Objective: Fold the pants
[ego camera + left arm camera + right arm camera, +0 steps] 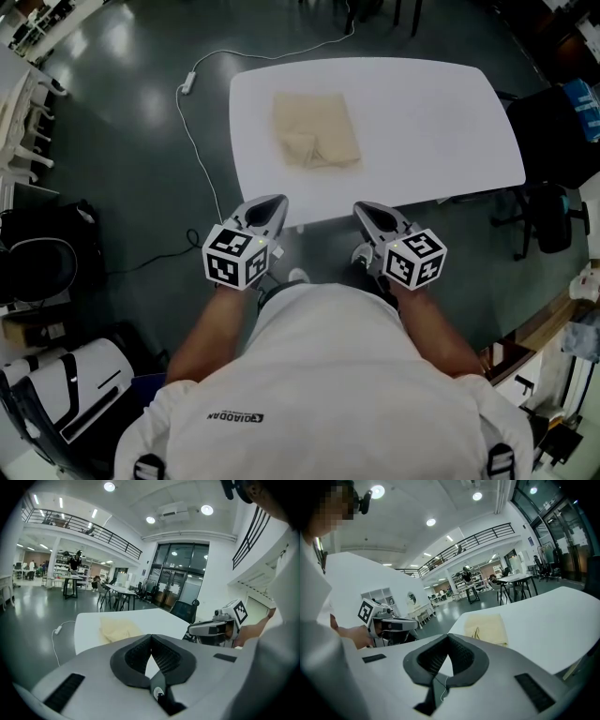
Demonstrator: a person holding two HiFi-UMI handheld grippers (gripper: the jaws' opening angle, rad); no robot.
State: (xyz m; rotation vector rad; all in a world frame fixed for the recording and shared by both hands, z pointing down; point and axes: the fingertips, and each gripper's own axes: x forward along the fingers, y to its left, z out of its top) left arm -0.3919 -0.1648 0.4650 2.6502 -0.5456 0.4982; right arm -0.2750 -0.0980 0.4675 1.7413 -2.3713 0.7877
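The beige pants [315, 131] lie folded into a compact rectangle on the left half of the white table [441, 122]. Both grippers are held off the table, in front of its near edge, close to the person's body. My left gripper [274, 202] is shut with nothing in it; in its own view the jaws [151, 638] meet at the tips, with the pants [117, 627] beyond. My right gripper [365, 209] is likewise shut and empty, its jaws [448, 638] touching, and the pants [487, 627] lie ahead on the table. Each gripper shows in the other's view.
A white cable with an adapter [187, 82] runs over the dark floor left of the table. A black office chair [553, 131] stands at the table's right end. White equipment [66, 394] sits at the lower left. More tables and chairs [117, 595] stand far off.
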